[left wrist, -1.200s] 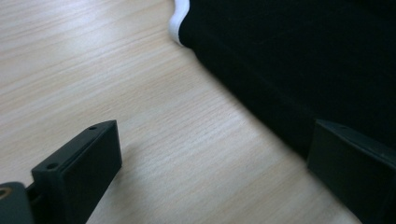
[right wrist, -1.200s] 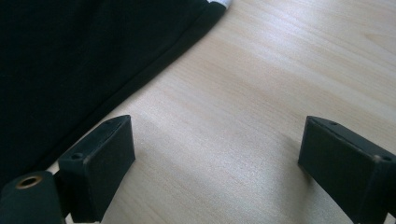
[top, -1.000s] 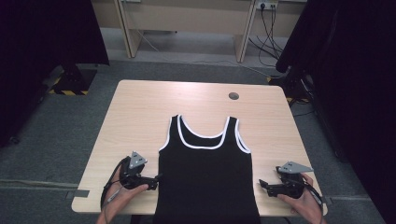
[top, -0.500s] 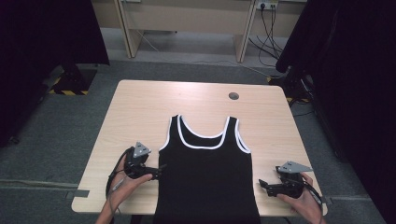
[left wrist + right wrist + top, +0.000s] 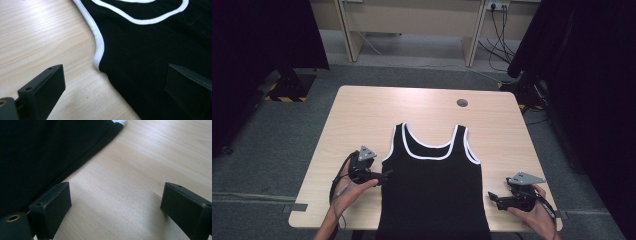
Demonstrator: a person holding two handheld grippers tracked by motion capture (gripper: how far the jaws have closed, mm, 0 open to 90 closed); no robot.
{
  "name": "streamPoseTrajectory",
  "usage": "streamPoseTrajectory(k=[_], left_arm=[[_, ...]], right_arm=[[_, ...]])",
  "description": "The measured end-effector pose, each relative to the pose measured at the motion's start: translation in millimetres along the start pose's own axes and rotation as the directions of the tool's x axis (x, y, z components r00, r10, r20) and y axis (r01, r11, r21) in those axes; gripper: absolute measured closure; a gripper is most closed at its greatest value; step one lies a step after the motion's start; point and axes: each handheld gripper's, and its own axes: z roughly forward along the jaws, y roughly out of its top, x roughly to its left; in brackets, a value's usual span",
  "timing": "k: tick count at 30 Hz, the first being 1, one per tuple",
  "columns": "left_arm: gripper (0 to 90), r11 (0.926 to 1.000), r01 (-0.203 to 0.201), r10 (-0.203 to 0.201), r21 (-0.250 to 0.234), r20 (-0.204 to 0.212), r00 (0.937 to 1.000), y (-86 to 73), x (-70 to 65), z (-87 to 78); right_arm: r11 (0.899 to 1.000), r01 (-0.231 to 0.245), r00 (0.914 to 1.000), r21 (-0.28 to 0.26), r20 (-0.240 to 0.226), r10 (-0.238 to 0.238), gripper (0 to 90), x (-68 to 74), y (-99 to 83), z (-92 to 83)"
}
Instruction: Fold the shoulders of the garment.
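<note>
A pale wood-grain table (image 5: 362, 115) carries a flat black tank top (image 5: 432, 195) with white-trimmed neckline, at its near middle. The left gripper (image 5: 384, 176) gapes wide astride its armhole edge; the right gripper (image 5: 492, 197) stands open over bare wood.

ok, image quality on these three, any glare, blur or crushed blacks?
High view: sharp, evenly lit table, dark room sides; the top reads as flat black with little fold detail. Left gripper view: soft sheen on the wood, white trim crisp, near jaws slightly soft. Right gripper view: bright glare patch on the wood upper right, fabric nearly featureless black, jaws cast faint shadows.
</note>
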Motion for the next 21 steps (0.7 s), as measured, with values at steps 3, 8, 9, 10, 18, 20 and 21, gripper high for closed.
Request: streamPoseTrajectory(k=[3, 8, 9, 10, 18, 20, 21], left_arm=[[2.2, 1.0, -0.001, 0.001, -0.001, 0.002, 1.0, 3.9, -0.2, 3.0], [2.3, 1.0, 0.002, -0.002, -0.006, 0.002, 1.0, 13.1, 0.7, 8.4], [2.3, 1.0, 0.002, -0.002, -0.008, 0.004, 1.0, 15.0, 0.9, 9.5], [2.3, 1.0, 0.004, -0.004, -0.008, 0.006, 1.0, 17.0, 1.1, 10.6], [2.8, 0.9998, 0.018, -0.018, -0.003, 0.004, 0.9998, 29.6, 5.7, 23.7], [3.1, 0.9998, 0.019, -0.019, -0.003, 0.003, 0.9998, 33.2, 5.7, 27.4], [3.4, 0.9998, 0.022, -0.022, -0.005, 0.001, 0.9998, 35.4, 5.7, 30.0]], right_arm=[[1.0, 0.0, 1.0, 0.0, 0.0, 0.0, 9.9, 0.0, 0.0, 0.0], [1.0, 0.0, 1.0, 0.0, 0.0, 0.0, 9.9, 0.0, 0.0, 0.0], [1.0, 0.0, 1.0, 0.0, 0.0, 0.0, 9.9, 0.0, 0.0, 0.0], [1.0, 0.0, 1.0, 0.0, 0.0, 0.0, 9.9, 0.0, 0.0, 0.0], [1.0, 0.0, 1.0, 0.0, 0.0, 0.0, 9.9, 0.0, 0.0, 0.0], [1.0, 0.0, 1.0, 0.0, 0.0, 0.0, 9.9, 0.0, 0.0, 0.0], [1.0, 0.0, 1.0, 0.0, 0.0, 0.0, 9.9, 0.0, 0.0, 0.0]])
